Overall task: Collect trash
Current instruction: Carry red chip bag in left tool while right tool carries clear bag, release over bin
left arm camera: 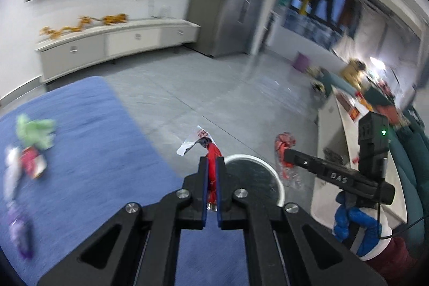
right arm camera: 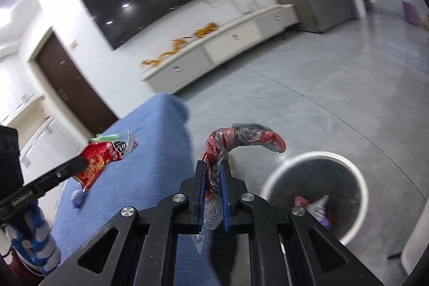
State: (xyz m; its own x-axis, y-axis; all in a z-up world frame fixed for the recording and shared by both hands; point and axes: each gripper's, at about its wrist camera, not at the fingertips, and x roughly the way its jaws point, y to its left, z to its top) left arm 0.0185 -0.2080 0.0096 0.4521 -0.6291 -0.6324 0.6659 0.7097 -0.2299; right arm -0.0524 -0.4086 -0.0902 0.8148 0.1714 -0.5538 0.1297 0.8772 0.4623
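Transport underway: left gripper (left arm camera: 212,165) clenches a red snack wrapper (left arm camera: 199,142), right gripper (right arm camera: 213,173) a crumpled red-and-clear wrapper (right arm camera: 241,138). Bin (right arm camera: 356,178) sits at four o'clock of the right gripper; next, hover above it and release.

A blue surface (left arm camera: 88,141), like a cloth or cover, is seen beside a grey tiled floor (left arm camera: 203,87). On the blue surface, well apart from its edge toward the floor, some pieces of trash are laid together: a green crumpled piece (left arm camera: 36,132), a red and white packet (left arm camera: 32,162) just below it, a white piece (left arm camera: 12,173) touching that packet, and a purple piece (left arm camera: 20,237) nearer to the camera. All are blurred, so what they are cannot be told. On the floor, just beside the edge of the blue surface, a round bin (right arm camera: 359,184) with a white rim is stood. Some trash is seen inside it.
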